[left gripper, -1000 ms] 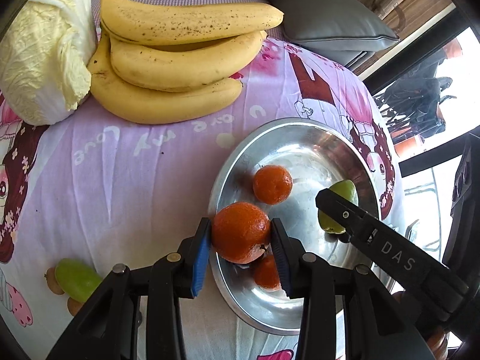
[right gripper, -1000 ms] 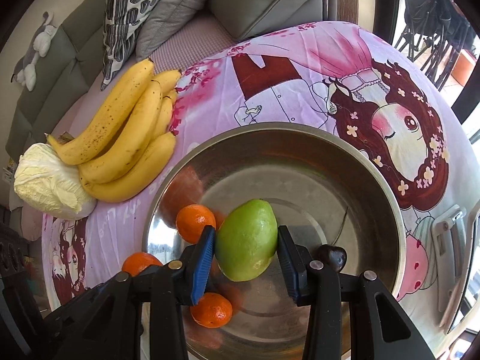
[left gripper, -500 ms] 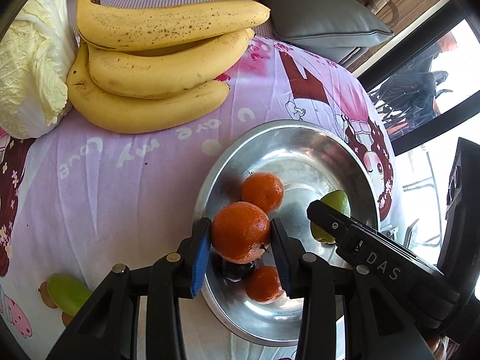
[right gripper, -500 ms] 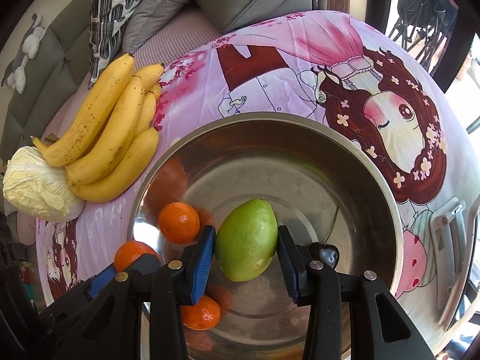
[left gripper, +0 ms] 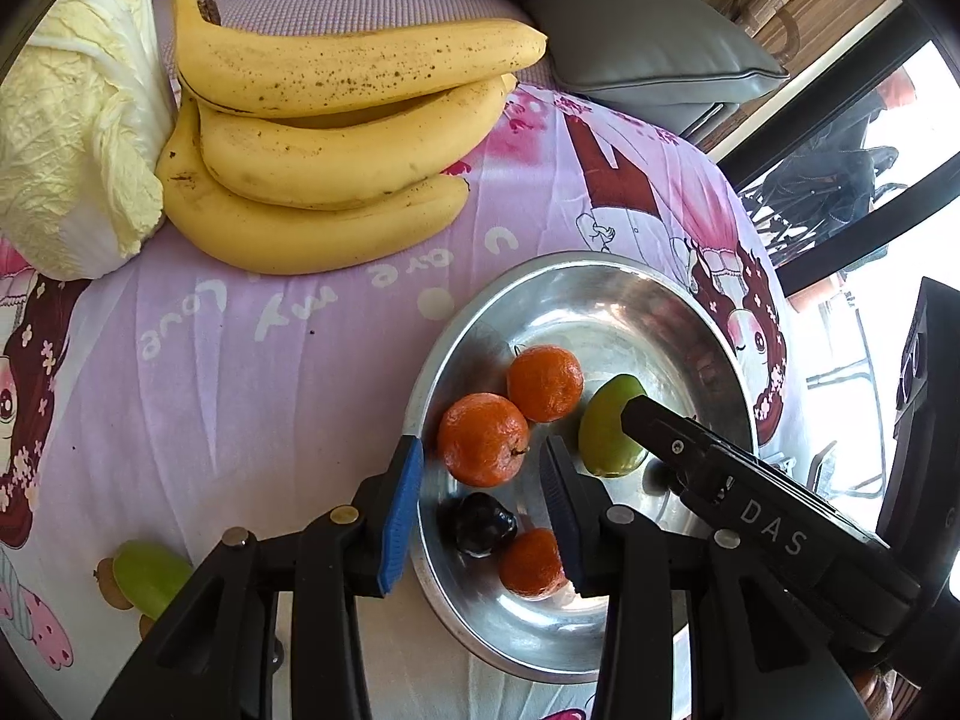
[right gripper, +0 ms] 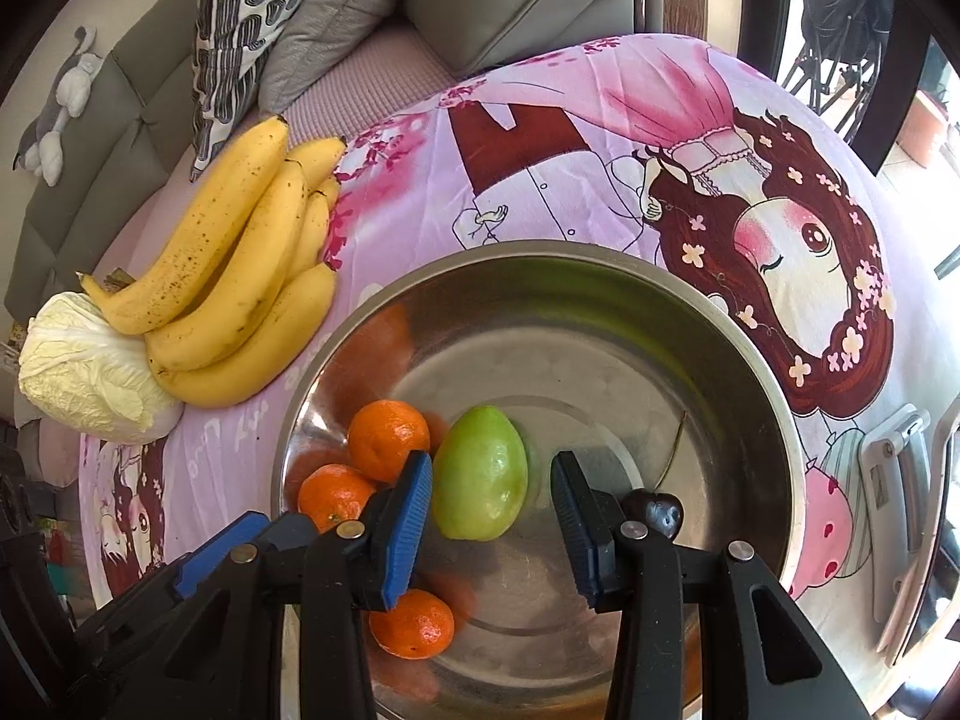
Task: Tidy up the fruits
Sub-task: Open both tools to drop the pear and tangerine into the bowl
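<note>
**A:** Which step are we on?

**B:** On the pink cartoon-print cloth surface (left gripper: pixel 240 360), the round steel bowl (right gripper: pixel 540 252) is being filled. The yellow banana bunch (left gripper: pixel 336 156) and the pale cabbage (left gripper: pixel 72 138) lie outside it, well apart from the bowl. This looks like a set-down in the bowl.

**A:** And the fruit being handled?

**B:** The green oval fruit (right gripper: pixel 480 474) lies on the bowl floor between the right gripper (right gripper: pixel 492 480) fingers, which are spread with a clear gap on one side. The larger orange mandarin (left gripper: pixel 483 438) rests in the bowl just beyond the left gripper (left gripper: pixel 480 480), whose fingers are also spread and do not touch it.

**A:** Pose?

**B:** Both grippers tilt steeply down over the near side of the bowl, close together.

**A:** Next?

**B:** Probably lift clear without nudging the fruit, then fetch the small green fruit (left gripper: pixel 150 576) lying on the cloth near the left gripper.
</note>
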`<state>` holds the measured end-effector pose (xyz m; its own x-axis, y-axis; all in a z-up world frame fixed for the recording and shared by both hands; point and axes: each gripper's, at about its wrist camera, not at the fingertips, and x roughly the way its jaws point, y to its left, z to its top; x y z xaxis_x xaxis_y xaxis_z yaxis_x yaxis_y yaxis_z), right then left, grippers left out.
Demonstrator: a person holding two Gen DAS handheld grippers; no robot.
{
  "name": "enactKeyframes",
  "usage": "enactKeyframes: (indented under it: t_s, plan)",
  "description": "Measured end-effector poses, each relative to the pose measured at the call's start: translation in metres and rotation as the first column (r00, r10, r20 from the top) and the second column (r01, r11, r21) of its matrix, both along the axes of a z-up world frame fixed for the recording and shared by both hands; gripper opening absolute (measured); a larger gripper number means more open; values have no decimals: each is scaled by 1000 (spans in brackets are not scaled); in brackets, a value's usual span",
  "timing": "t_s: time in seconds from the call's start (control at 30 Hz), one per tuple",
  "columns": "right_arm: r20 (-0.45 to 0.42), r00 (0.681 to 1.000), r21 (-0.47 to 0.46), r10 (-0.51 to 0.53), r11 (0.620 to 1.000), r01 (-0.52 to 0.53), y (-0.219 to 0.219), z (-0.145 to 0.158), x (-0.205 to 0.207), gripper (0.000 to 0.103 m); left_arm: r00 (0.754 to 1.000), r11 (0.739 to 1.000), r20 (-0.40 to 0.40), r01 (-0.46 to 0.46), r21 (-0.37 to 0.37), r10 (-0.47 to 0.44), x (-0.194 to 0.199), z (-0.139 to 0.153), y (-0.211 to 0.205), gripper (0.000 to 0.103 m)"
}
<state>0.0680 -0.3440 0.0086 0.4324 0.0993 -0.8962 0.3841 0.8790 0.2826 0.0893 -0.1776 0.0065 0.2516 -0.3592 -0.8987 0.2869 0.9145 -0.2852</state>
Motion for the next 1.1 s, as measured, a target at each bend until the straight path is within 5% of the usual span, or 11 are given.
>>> enactKeyframes:
  t_s: [0.47, 0.93, 1.1]
  plan:
    - [-23, 999, -29, 40, 999, -40, 12, 7, -4, 46, 985, 980, 5, -174, 102, 174, 4, 7, 61, 42]
    - [-42, 996, -79, 80, 993, -83, 31, 7, -3, 54, 965, 960, -19, -258, 113, 262, 1, -1, 95, 49]
    - [-59, 995, -101, 79, 991, -84, 32, 5, -1, 60, 961, 955, -29, -270, 126, 276, 0, -3, 98, 65]
